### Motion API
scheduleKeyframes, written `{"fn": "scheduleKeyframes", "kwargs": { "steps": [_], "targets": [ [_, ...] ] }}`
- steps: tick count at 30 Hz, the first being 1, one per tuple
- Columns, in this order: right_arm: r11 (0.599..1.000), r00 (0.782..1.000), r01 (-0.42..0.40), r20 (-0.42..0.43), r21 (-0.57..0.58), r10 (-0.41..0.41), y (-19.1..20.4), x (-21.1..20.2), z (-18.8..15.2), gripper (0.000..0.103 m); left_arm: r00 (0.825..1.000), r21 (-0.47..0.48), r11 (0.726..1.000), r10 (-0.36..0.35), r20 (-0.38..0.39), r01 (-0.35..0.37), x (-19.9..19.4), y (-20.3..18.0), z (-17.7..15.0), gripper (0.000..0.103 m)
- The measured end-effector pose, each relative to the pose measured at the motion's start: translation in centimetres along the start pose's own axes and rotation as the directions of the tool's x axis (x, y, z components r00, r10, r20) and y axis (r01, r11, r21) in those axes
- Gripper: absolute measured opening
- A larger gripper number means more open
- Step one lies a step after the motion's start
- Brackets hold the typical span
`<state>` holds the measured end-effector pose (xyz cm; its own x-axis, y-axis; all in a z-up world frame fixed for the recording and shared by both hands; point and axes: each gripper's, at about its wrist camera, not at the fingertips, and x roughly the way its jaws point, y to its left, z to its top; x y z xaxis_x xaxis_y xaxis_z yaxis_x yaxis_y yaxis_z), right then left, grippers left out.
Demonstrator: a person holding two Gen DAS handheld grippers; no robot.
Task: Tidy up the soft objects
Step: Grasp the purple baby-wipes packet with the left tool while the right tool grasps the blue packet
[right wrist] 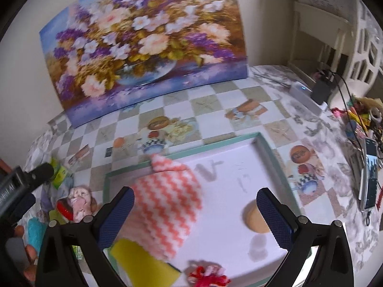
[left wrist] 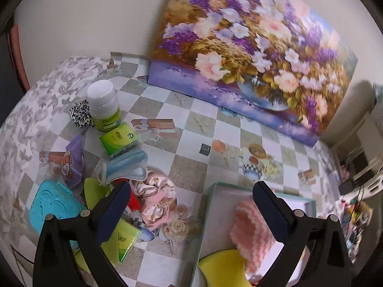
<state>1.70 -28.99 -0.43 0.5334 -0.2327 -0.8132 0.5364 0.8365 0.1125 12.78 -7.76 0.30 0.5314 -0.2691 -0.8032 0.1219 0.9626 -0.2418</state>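
Observation:
A white tray with a teal rim holds a pink-and-white zigzag cloth, a yellow sponge, a red-and-white yarn pompom and a round tan pad. My right gripper hangs open above the tray; the blurred cloth shows between its fingers, and the pads do not press on it. My left gripper is open and empty over the tray's left rim. Left of it lie a pink satin scrunchie, a blue face mask, a purple printed cloth and a zebra scrunchie.
A flower painting leans on the wall behind the table. In the left pile are a white-capped bottle, green tissue packs and a turquoise heart box. A phone, cables and clutter sit at the right edge.

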Motion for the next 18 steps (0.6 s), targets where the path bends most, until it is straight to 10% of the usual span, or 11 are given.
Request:
{"fn": "scheduleKeyframes", "kwargs": {
  "steps": [12,18],
  "targets": [
    [0.991,0.996,-0.083,0.003,-0.102,0.084,7.3,0.1,0.7,0.103,0.999,-0.045,0.998,0.043,0.026,-0.042,-2.1,7.4,3.0,0.103],
    [0.967,0.984,-0.176,-0.004,-0.183,0.178,12.3,0.2,0.8,0.103,0.984,-0.106,0.979,0.167,-0.054,-0.172,-2.1,13.2,3.7,0.103]
  ]
}}
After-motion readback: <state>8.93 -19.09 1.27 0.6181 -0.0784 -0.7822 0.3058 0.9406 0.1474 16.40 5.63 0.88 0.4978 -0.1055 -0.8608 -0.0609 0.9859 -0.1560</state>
